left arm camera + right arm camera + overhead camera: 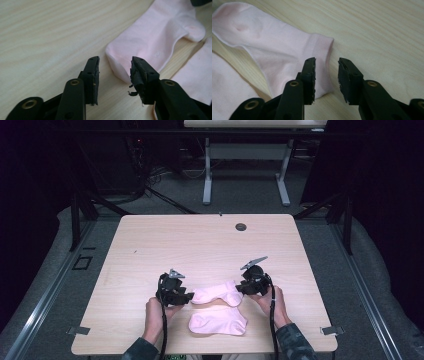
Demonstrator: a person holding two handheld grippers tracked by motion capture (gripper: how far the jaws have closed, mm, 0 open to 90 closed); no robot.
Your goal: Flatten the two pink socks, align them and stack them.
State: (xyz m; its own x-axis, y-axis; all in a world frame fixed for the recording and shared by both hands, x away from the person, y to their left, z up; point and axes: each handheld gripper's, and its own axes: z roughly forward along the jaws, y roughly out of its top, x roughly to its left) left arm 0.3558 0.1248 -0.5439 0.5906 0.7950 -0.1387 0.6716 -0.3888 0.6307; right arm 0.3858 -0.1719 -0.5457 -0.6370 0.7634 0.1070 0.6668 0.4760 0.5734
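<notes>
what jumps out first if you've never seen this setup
Two pale pink socks on the near part of the wooden table: the farther sock lies between the two grippers, the nearer sock close to the table's front edge. The left gripper stands open at the farther sock's toe end, the right gripper open at its cuff.

Far sock [217, 294] between grippers (near sock [218, 323] just before it).

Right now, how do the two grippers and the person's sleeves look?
Both the left gripper and the right gripper are black, each topped by a grey three-cornered plate and trailing a black cable. Their jaws have brass-coloured rivets and worn black pads. The sleeves are dark and patterned.
</notes>
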